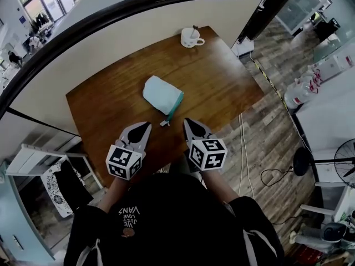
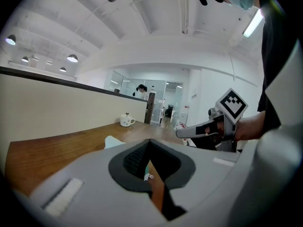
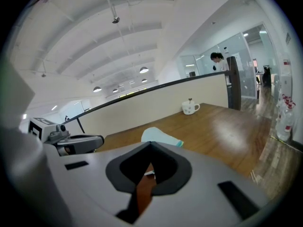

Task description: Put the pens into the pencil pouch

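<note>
Pouch [image 1: 162,95], one, pale green with a darker zip along its right edge, lying flat about the middle of one wooden table [image 1: 222,82]. One white mug [image 1: 191,37] beyond the pouch and well apart from it, close to the table's far edge, with something thin standing up in it.

Two grippers on the near side of the pouch, tips aimed toward it: left gripper [image 1: 145,124] near its lower left, right gripper [image 1: 187,121] near its lower right, both clear of it. Jaws of both pressed together tip against tip, with nothing gripped. One small zip pull [image 1: 165,123] at the pouch's near corner, between the two gripper tips. Two marker cubes [image 1: 123,162], one on each gripper, farther from the pouch than the jaws.

Bare wood all round the pouch: wide to its left and right, wider still beyond it up to the mug, only a narrow strip on its near side under the grippers. One curved partition [image 1: 111,43] beyond the pouch, close against the table's far and left edges. Right and near edges open to the floor [image 1: 277,126].
</note>
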